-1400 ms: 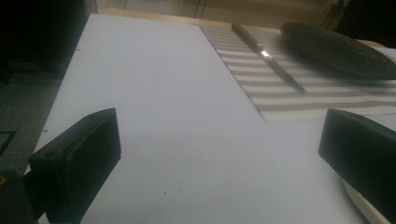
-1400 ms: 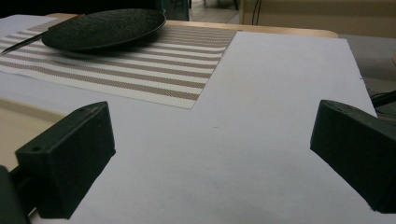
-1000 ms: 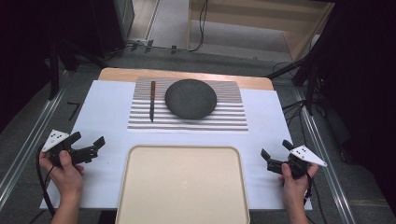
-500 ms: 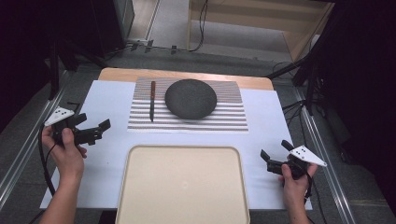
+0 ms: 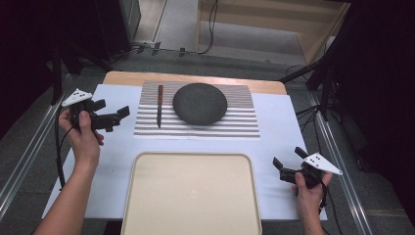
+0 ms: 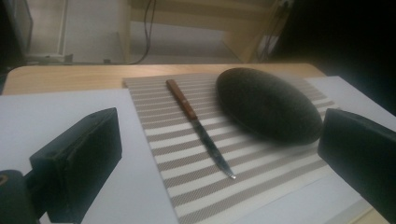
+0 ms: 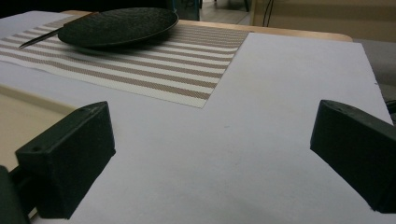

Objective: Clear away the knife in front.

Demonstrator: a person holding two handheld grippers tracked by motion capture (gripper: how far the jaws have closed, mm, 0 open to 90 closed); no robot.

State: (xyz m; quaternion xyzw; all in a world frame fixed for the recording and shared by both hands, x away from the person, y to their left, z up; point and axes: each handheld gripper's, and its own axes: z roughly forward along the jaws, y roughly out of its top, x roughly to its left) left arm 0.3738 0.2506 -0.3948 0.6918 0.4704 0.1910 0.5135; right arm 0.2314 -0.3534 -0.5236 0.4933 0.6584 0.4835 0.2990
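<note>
A dark round plate point(image 5: 200, 103) rests on a striped placemat point(image 5: 195, 128) at the far middle of the table. Left of it on the mat lies a knife point(image 5: 159, 105) with a brown handle, its blade toward the person. My left gripper point(image 5: 113, 118) hovers just left of the mat, open and empty. In the left gripper view the knife point(image 6: 198, 128) and plate point(image 6: 268, 105) lie ahead between the wide-apart jaws. My right gripper point(image 5: 288, 159) stands open and empty at the near right, on the white sheet. The right gripper view has the plate point(image 7: 119, 25) far off.
A large beige tray point(image 5: 191, 196) lies empty at the near middle, between the two hands. A white sheet point(image 5: 274, 122) covers the tabletop, with a wooden edge point(image 5: 195, 77) at the back. Cables and dark stands surround the table.
My left gripper has moved forward and a little rightward, from the near left to beside the placemat's left edge. The right gripper has stayed put.
</note>
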